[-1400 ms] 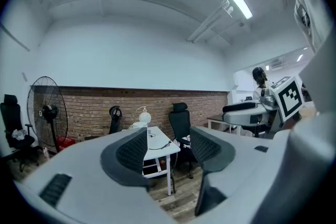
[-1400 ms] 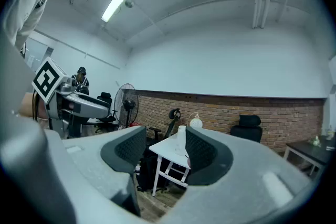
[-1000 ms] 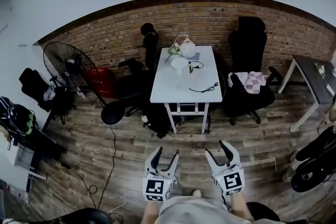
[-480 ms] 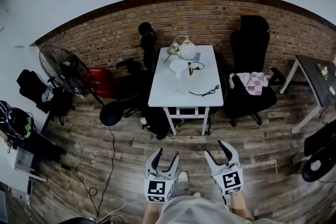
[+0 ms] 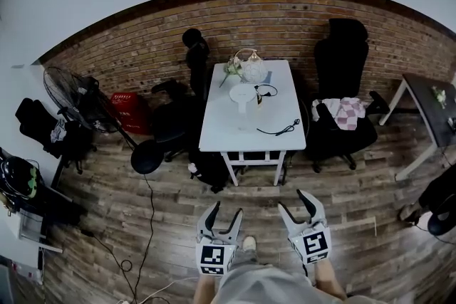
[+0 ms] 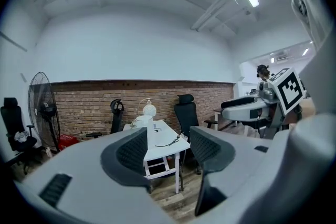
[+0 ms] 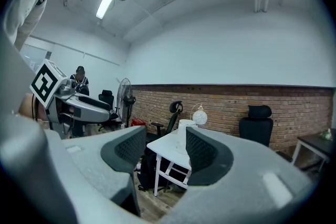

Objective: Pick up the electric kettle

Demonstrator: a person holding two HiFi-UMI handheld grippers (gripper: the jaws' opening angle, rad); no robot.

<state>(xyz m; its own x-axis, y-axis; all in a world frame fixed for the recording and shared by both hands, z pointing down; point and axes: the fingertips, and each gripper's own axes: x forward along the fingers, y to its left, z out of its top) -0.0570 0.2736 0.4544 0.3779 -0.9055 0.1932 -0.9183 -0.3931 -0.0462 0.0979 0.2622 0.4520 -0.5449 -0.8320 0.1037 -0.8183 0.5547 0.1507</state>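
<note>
The white electric kettle (image 5: 242, 92) stands on the white table (image 5: 221, 126), near its middle toward the back. It also shows far off as a pale cylinder in the left gripper view (image 6: 142, 121) and in the right gripper view (image 7: 185, 130). My left gripper (image 5: 226, 208) and right gripper (image 5: 292, 200) hang side by side over the wooden floor, well short of the table. Both point at it. In both, the jaws stand apart with nothing between them, as seen up close for the left gripper (image 6: 168, 147) and the right gripper (image 7: 165, 147).
A globe lamp (image 5: 254, 67) and a black cable (image 5: 278, 124) share the table. A black office chair (image 5: 340, 103) with a checked cloth stands at its right, another black chair (image 5: 178, 110) and a floor fan (image 5: 78, 92) at its left. A dark bag (image 5: 210, 164) lies under it.
The table and the brick wall have drawn nearer and grown larger in the head view. Both grippers keep their places at the bottom of the view, jaws unchanged.
</note>
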